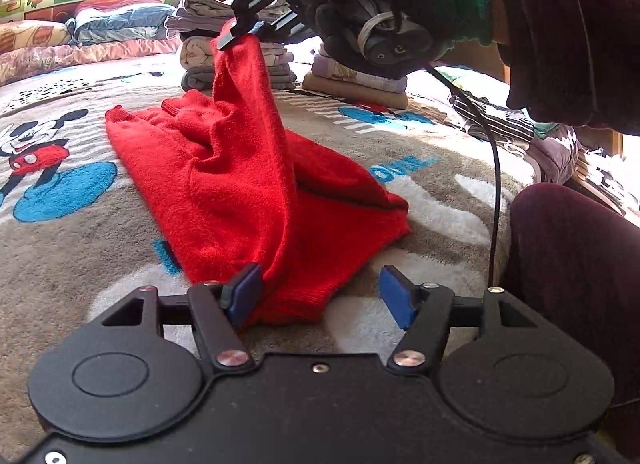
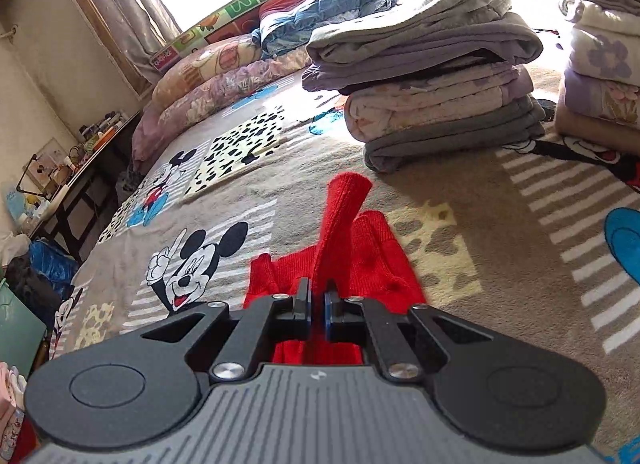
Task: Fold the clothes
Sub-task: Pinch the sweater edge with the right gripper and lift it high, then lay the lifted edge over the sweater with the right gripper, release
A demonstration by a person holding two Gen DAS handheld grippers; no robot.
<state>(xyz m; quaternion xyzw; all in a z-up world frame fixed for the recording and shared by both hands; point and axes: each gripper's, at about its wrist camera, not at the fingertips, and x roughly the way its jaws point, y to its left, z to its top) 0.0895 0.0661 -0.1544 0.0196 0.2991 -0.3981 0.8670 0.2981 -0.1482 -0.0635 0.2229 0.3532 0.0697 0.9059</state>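
A red knitted sweater [image 1: 240, 184] lies crumpled on a cartoon-print blanket [image 1: 60, 244]. My left gripper [image 1: 320, 296] is open low at the sweater's near hem, which lies between its blue pads [image 1: 244, 292]. My right gripper [image 1: 236, 34], held by a gloved hand [image 1: 360, 4], is shut on a fold of the sweater and holds it up above the rest. In the right wrist view the right gripper [image 2: 317, 304] pinches red fabric, and a sleeve [image 2: 344, 200] of the sweater [image 2: 380, 264] hangs beyond it.
Stacks of folded clothes [image 2: 432, 76] stand at the back of the bed, with another pile [image 2: 600, 64] to their right. Pillows and quilts [image 2: 224, 76] line the headboard. A cluttered desk [image 2: 72, 168] stands left of the bed. The person's leg [image 1: 580, 284] is at right.
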